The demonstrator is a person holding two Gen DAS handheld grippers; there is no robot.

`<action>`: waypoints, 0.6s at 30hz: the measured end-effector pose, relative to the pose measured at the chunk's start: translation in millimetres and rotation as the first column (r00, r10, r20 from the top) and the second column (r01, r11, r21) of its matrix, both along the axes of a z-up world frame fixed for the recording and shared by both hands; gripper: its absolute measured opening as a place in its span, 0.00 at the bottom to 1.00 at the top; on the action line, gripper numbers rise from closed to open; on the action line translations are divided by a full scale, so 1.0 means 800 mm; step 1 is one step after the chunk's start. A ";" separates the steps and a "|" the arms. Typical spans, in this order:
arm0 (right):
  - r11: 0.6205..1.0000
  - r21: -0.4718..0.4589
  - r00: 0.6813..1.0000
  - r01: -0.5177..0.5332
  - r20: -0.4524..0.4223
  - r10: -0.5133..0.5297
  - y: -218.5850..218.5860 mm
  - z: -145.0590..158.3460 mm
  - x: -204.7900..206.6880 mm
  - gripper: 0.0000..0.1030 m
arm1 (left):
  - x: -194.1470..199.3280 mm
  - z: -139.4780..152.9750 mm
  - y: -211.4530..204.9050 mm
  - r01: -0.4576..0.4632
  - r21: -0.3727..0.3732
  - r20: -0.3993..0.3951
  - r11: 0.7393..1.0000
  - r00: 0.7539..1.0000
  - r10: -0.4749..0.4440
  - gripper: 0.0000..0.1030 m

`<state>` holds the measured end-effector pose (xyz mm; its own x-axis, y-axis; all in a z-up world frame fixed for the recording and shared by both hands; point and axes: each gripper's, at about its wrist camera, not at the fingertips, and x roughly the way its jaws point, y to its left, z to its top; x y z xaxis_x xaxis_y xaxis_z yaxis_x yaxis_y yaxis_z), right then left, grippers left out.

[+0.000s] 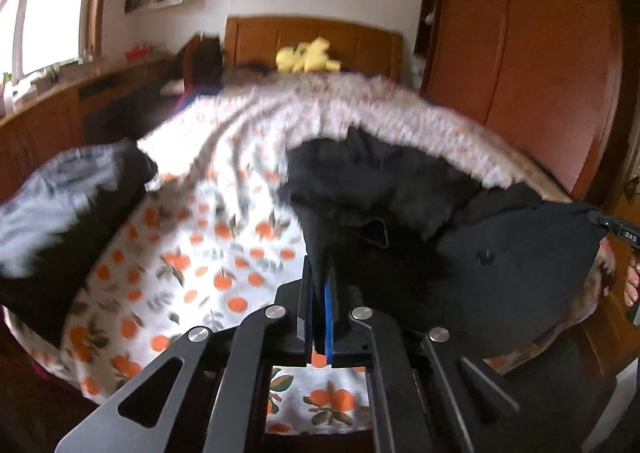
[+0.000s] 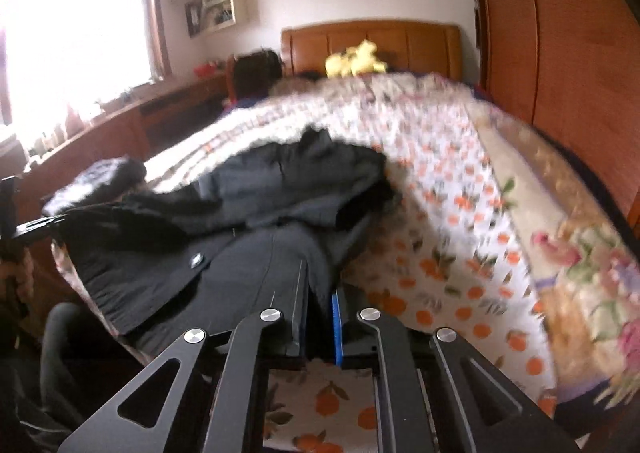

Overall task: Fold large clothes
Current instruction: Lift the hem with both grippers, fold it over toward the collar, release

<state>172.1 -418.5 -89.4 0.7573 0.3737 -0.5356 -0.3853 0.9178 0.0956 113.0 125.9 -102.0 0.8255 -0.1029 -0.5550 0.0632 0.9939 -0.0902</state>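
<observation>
Black heavy cloth coat [image 2: 256, 221] lies bunched across the orange-print quilted bed [image 1: 192, 253], each gripper clamped on a hem edge: left gripper [image 1: 319, 293], right gripper [image 2: 320, 313], likely to spread it flat for folding.

I see one large black garment [image 1: 460, 237], a coat or jacket by the look of it, lying crumpled across the near end of the bed [image 1: 208, 245] on the orange-print cover. Its far part [image 2: 304, 177] is bunched into a rumpled heap of folds, while the near part is drawn flatter toward me. A round button [image 2: 197, 262] shows on the front panel, and a seam runs down the cloth beside it. The near edge is pinched at two separated points, so the fabric stretches taut between them and hangs over the bed's edge.
</observation>
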 end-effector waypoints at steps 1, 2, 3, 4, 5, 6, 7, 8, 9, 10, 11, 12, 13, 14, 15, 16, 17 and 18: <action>1.000 0.000 1.000 -0.003 0.017 0.003 -0.002 0.012 -0.009 0.07 | -0.008 0.013 -0.001 0.001 0.002 0.018 1.000 1.000 -0.001 0.04; 1.000 -0.001 0.999 -0.004 0.038 0.004 -0.004 0.025 -0.021 0.07 | -0.018 0.027 -0.003 0.002 0.002 0.038 1.000 0.999 -0.003 0.04; 1.000 0.001 0.999 -0.006 0.051 0.006 -0.006 0.035 -0.029 0.07 | -0.029 0.040 -0.005 0.004 0.002 0.058 1.000 0.998 -0.004 0.04; 1.000 0.004 0.998 -0.009 0.069 0.009 -0.009 0.048 -0.040 0.07 | -0.045 0.055 -0.008 0.009 0.001 0.085 1.000 0.996 -0.009 0.04; 1.000 0.003 0.996 -0.011 0.087 0.011 -0.011 0.061 -0.051 0.07 | -0.057 0.066 -0.009 0.013 -0.001 0.101 1.000 0.995 -0.013 0.04; 1.000 0.002 0.995 -0.012 0.100 0.012 -0.013 0.069 -0.060 0.07 | -0.073 0.078 -0.012 0.018 -0.003 0.122 1.000 0.992 -0.018 0.04; 1.000 0.001 0.993 -0.015 0.115 0.015 -0.014 0.079 -0.070 0.07 | -0.088 0.089 -0.015 0.022 -0.003 0.141 1.000 0.990 -0.022 0.04; 1.000 0.002 0.991 -0.018 0.131 0.017 -0.017 0.090 -0.084 0.07 | -0.100 0.098 -0.018 0.026 -0.001 0.159 1.000 0.987 -0.026 0.04; 1.000 0.004 0.990 -0.019 0.140 0.019 -0.018 0.096 -0.091 0.07 | -0.114 0.108 -0.021 0.029 -0.001 0.176 1.000 0.984 -0.028 0.04; 1.000 0.005 0.989 -0.023 0.149 0.022 -0.022 0.102 -0.100 0.07 | -0.123 0.115 -0.023 0.031 -0.001 0.190 1.000 0.981 -0.030 0.04; 1.000 0.003 0.987 -0.026 0.160 0.026 -0.024 0.107 -0.108 0.07 | -0.133 0.122 -0.025 0.032 -0.001 0.204 0.999 0.978 -0.031 0.04; 1.000 -0.002 0.985 -0.029 0.170 0.029 -0.025 0.111 -0.116 0.07 | -0.142 0.129 -0.028 0.029 0.003 0.217 1.000 0.976 -0.029 0.04; 1.000 -0.007 0.985 -0.030 0.171 0.031 -0.026 0.112 -0.119 0.07 | -0.147 0.131 -0.029 0.028 0.005 0.222 1.000 0.975 -0.028 0.04; 0.999 -0.016 0.985 -0.032 0.168 0.034 -0.027 0.110 -0.119 0.07 | -0.149 0.133 -0.031 0.027 0.006 0.222 1.000 0.975 -0.028 0.04; 0.999 -0.021 0.986 -0.034 0.162 0.037 -0.026 0.106 -0.116 0.07 | -0.148 0.133 -0.032 0.027 0.009 0.218 1.000 0.976 -0.028 0.04; 0.999 -0.026 0.988 -0.036 0.149 0.040 -0.025 0.101 -0.109 0.07 | -0.143 0.132 -0.034 0.026 0.013 0.210 1.000 0.977 -0.028 0.04; 0.999 -0.033 0.990 -0.036 0.137 0.041 -0.024 0.095 -0.100 0.07 | -0.136 0.128 -0.034 0.022 0.012 0.202 1.000 0.979 -0.024 0.04; 0.999 -0.041 0.991 -0.034 0.131 0.039 -0.022 0.091 -0.093 0.07 | -0.128 0.125 -0.034 0.017 0.010 0.192 1.000 0.981 -0.019 0.04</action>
<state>97.4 -436.1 -16.3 0.8082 0.3838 -0.4466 -0.4258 0.9048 0.0070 10.8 98.9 -2.1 0.9149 -0.1143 -0.3871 0.0962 0.9932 -0.0659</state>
